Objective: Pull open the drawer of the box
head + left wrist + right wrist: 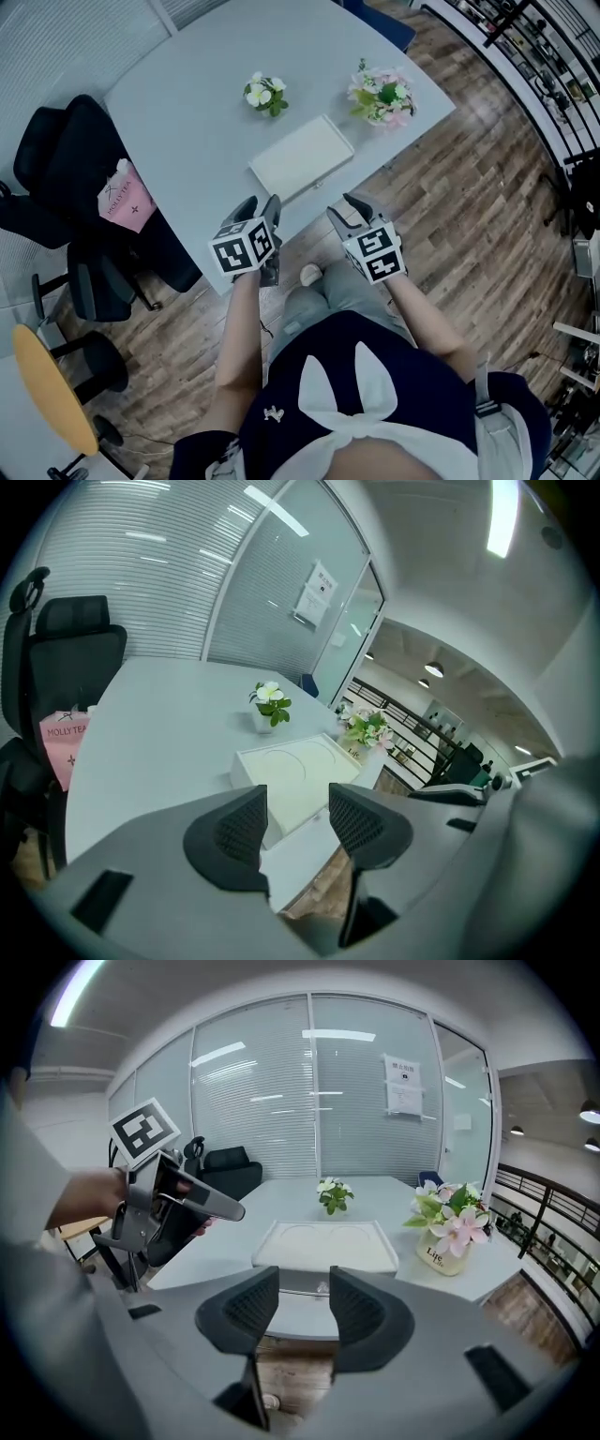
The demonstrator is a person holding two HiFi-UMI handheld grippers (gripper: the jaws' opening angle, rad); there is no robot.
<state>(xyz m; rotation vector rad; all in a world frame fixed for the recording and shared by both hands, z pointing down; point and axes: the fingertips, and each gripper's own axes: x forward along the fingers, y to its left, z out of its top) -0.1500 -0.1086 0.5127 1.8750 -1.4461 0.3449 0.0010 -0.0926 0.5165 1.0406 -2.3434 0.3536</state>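
A flat white box (302, 157) lies near the front edge of the grey table (187, 103); it shows as a white slab in the left gripper view (295, 778) and the right gripper view (326, 1245). A small knob (322, 1287) sits on the box's front face, with the drawer closed. My left gripper (262, 214) hovers just off the table edge, left of the box, open and empty. My right gripper (349, 212) hangs in front of the box's right end, open and empty. Both stand apart from the box.
A small white-flower pot (263, 93) and a pink-flower vase (381, 97) stand behind the box. A black office chair (66, 159) with a pink bag (126, 197) is at the left. A yellow round stool (52, 384) stands on the wooden floor (478, 216).
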